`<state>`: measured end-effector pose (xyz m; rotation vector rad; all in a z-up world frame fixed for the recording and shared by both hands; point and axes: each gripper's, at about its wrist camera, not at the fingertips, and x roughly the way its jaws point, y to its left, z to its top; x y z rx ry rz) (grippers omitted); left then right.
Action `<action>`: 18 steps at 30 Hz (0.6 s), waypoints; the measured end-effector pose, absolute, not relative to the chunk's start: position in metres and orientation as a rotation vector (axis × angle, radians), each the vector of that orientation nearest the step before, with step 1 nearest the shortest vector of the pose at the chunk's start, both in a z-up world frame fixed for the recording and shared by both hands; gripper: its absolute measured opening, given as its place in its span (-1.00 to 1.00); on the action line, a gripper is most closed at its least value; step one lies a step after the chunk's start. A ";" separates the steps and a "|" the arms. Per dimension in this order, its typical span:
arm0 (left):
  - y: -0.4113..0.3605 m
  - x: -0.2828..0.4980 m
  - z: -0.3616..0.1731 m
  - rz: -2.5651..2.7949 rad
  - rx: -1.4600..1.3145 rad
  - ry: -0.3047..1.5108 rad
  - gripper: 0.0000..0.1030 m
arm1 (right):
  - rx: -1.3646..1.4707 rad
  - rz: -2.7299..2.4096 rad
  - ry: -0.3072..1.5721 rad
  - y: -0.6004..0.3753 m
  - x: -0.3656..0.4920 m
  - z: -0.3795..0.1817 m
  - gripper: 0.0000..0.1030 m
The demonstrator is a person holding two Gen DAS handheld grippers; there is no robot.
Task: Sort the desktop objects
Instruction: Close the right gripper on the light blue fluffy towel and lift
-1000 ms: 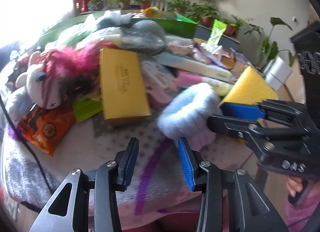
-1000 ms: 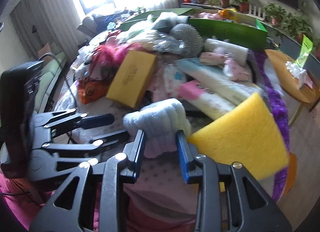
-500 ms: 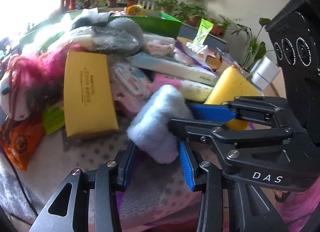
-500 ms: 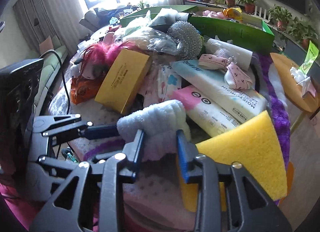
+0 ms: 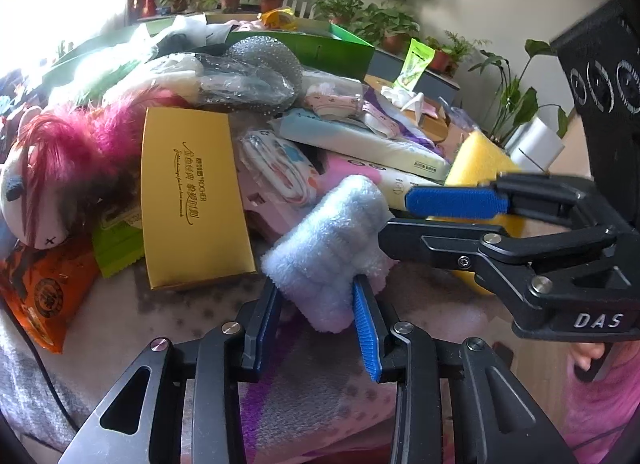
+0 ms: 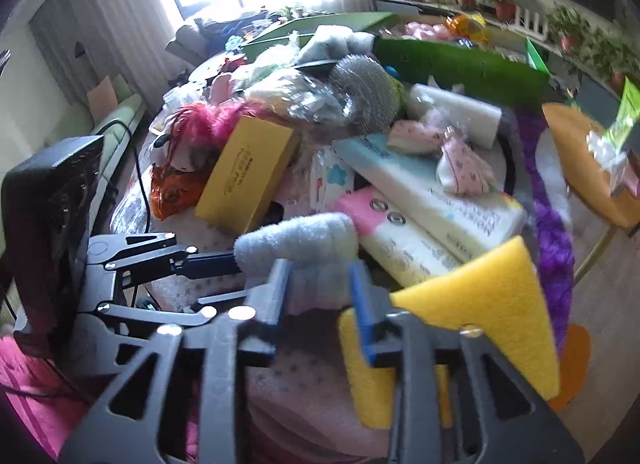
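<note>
A fluffy pale-blue cloth (image 5: 332, 232) lies rolled at the front of the pile on the table. My left gripper (image 5: 316, 288) is shut on its near end, with both blue pads pressed into the pile. The right gripper (image 5: 396, 216) reaches in from the right, and its jaws are opening at the cloth's other end. In the right wrist view the cloth (image 6: 296, 240) hangs between the right gripper's (image 6: 319, 270) parted fingers. There the left gripper (image 6: 240, 278) comes in from the left.
A yellow sponge (image 6: 480, 296) leans against the right gripper's right finger. Behind the cloth lie a yellow box (image 5: 192, 196), tissue packs (image 6: 432, 192), a pink-haired plush toy (image 5: 52, 168), an orange snack bag (image 5: 44, 292), a steel scrubber (image 5: 264, 60) and a green box (image 6: 460, 64).
The left gripper moved up to the blue cloth and closed on it. The right gripper's jaws squeezed the cloth, then spread apart again.
</note>
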<state>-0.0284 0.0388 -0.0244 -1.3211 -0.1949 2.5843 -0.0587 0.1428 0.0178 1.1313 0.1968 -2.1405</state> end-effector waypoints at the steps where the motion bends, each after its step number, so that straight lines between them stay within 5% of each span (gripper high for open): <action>1: 0.038 -0.028 -0.025 2.585 -1.323 -0.189 -0.31 | 1.132 -2.136 0.219 0.141 -0.060 0.019 -0.21; 9: 0.031 -0.029 -0.025 2.597 -1.330 -0.193 -0.31 | 1.222 -2.047 0.280 0.124 -0.076 0.006 -0.12; 14: 0.030 -0.026 -0.023 2.586 -1.300 -0.190 -0.31 | 1.184 -2.059 0.309 0.118 -0.067 0.007 -0.46; 18: 0.027 -0.018 -0.011 2.565 -1.246 -0.222 -0.31 | 1.129 -2.108 0.319 0.123 -0.055 0.022 -0.51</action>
